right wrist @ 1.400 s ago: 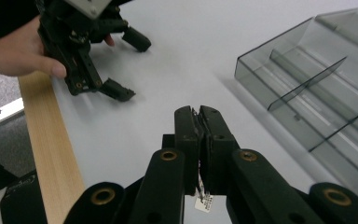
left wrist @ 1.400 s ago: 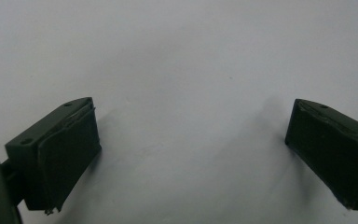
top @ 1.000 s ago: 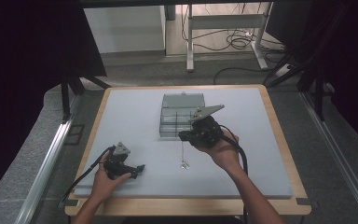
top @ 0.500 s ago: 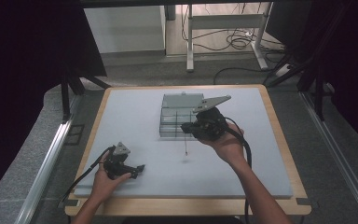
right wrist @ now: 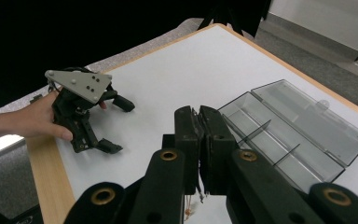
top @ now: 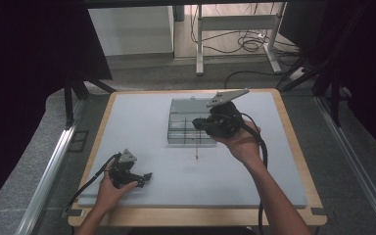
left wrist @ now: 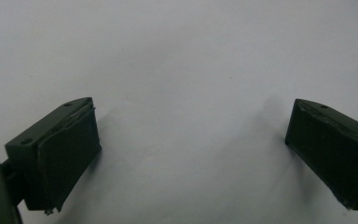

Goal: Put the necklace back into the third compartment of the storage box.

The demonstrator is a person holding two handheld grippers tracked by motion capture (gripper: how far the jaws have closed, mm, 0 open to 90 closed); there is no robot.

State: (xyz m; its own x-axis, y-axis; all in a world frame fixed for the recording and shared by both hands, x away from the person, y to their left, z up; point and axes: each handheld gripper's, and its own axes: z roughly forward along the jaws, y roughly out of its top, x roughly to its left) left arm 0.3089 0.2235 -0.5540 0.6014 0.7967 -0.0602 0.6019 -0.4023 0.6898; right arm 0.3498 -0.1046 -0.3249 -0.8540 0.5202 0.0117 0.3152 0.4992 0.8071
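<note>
A person stands at a wooden-edged bench (top: 293, 161) topped with a pale grey mat, holding a black claw in each hand.

The right claw (top: 199, 123) is raised above the middle of the bench, in front of a clear plastic box (top: 186, 125). Its jaws are pressed together on a thin cord (top: 196, 147), which hangs straight down from the jaw tips and ends in a small reddish-brown piece just above or on the mat; which of the two cannot be told. In the right gripper view the jaws meet flat against each other, with fine dark strands and a bit of orange showing beneath them.

The box is shallow and see-through, with a smoky grey tint. Thin dividers split its tray into several compartments, and its hinged lid lies opened flat on the far side. It sits toward the far middle of the bench, its compartments looking bare.

The left claw (top: 146, 177) rests low near the front left corner of the bench, well apart from the box. Its jaws are spread wide with only bare mat between them.

No brand, label or writing can be read on anything.
</note>
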